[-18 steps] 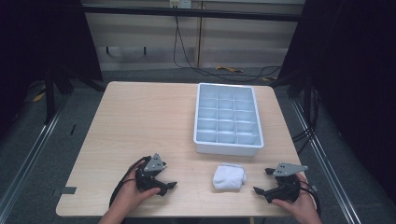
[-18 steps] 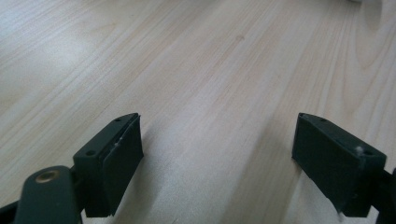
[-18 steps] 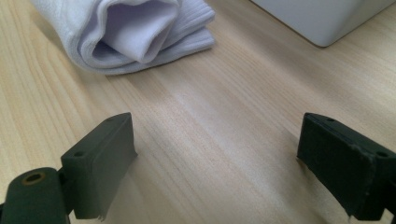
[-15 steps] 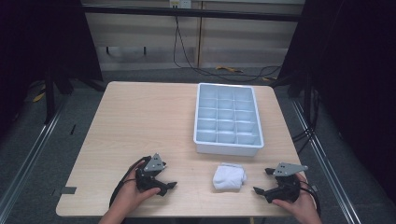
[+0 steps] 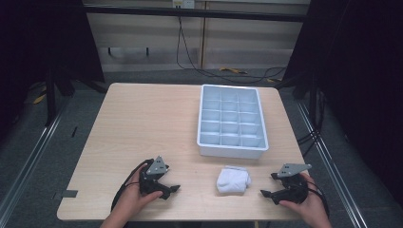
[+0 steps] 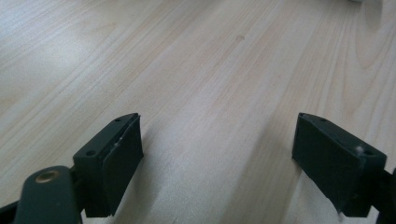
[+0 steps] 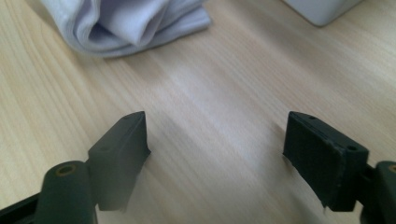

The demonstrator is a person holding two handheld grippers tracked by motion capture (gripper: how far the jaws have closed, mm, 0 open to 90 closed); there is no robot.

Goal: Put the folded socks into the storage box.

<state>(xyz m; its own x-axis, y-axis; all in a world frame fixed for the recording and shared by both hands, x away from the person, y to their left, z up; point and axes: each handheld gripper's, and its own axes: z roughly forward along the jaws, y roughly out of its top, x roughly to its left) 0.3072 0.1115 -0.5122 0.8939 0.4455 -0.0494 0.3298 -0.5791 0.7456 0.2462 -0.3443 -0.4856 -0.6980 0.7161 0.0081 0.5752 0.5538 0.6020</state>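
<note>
The white cloth (image 5: pixel 233 180) looks soft and light. Pinch its thick folded middle. Both the left gripper (image 5: pixel 167 188) and the right gripper (image 5: pixel 267 193) are wide and hold nothing.

On the worktop (image 5: pixel 142 123), the compartment tray (image 5: pixel 232 121) sits far right; the folded cloth (image 5: pixel 233 180) lies just near of it — between the left gripper (image 5: pixel 170 188) and right gripper (image 5: pixel 266 193), closer to the right.
</note>
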